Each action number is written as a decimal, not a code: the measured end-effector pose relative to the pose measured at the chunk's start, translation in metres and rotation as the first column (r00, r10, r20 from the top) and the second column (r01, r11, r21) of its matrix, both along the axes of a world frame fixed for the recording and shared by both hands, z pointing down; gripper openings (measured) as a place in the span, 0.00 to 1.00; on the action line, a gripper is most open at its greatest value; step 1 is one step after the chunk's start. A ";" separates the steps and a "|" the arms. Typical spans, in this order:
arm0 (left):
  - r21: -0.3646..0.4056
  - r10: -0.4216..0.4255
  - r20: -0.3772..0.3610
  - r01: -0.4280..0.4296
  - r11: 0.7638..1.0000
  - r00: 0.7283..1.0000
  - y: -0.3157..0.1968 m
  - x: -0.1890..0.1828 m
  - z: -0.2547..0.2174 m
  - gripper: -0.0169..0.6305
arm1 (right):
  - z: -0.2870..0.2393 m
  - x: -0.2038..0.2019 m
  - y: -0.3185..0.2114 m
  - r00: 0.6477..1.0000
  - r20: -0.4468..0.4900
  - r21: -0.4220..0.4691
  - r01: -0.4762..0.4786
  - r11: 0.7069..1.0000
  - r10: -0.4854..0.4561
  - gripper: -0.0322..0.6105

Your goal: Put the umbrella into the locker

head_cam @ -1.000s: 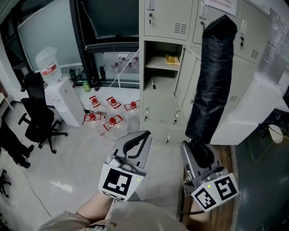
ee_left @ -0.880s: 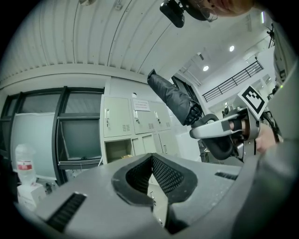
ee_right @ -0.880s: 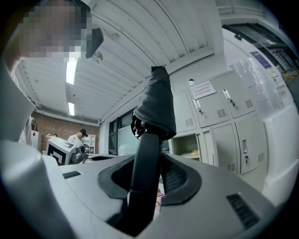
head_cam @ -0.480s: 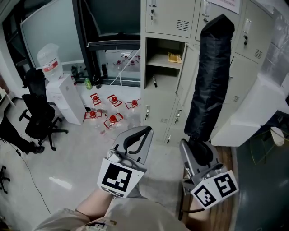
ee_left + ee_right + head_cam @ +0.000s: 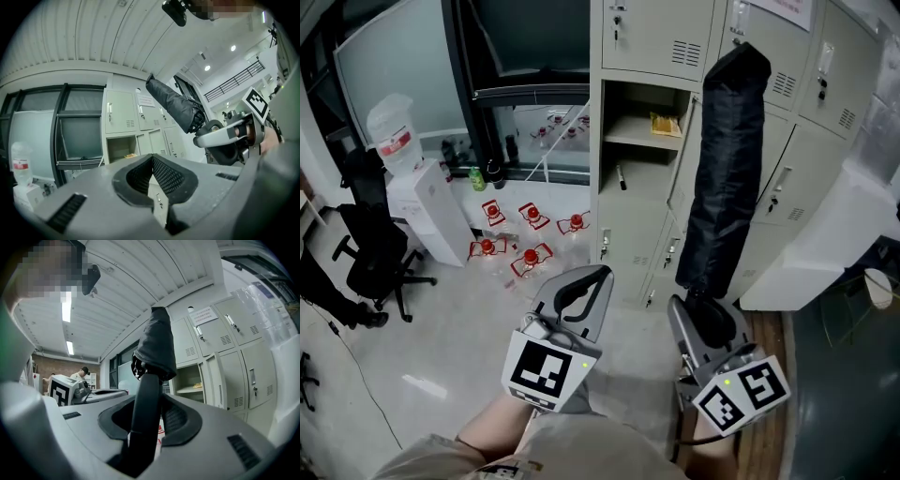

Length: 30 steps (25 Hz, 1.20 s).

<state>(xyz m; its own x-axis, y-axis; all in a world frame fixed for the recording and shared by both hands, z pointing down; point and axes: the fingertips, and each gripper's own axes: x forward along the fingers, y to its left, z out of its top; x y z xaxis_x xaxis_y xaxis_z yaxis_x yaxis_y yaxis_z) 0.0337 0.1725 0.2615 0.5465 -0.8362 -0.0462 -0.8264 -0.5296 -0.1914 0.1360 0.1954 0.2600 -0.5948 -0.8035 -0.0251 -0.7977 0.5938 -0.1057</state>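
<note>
head view, right claw [image 5: 701, 307] pinching handle [image 5: 144, 420] of furled black umbrella [image 5: 724, 169], left claw [image 5: 598, 275] pressed together

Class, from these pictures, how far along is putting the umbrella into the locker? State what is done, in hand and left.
Done: the right gripper grips the umbrella by its handle, upright. In hand: it is held out before the open locker. Left: setting it inside and letting go. The left gripper is shut, empty.
</note>
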 end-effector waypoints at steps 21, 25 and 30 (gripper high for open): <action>-0.157 0.026 0.030 -0.021 0.987 0.999 -0.139 -0.019 0.074 0.04 | 0.093 -0.016 -0.136 0.997 -0.051 -0.225 -0.071 0.972 0.062 0.26; -0.181 0.019 0.022 -0.015 0.983 1.000 -0.167 -0.026 0.087 0.04 | 0.120 -0.018 -0.161 0.996 -0.051 -0.293 -0.087 0.952 0.075 0.26; -0.227 0.027 0.022 -0.021 0.974 0.999 -0.197 -0.031 0.107 0.04 | 0.150 -0.024 -0.188 0.995 -0.070 -0.365 -0.097 0.926 0.077 0.26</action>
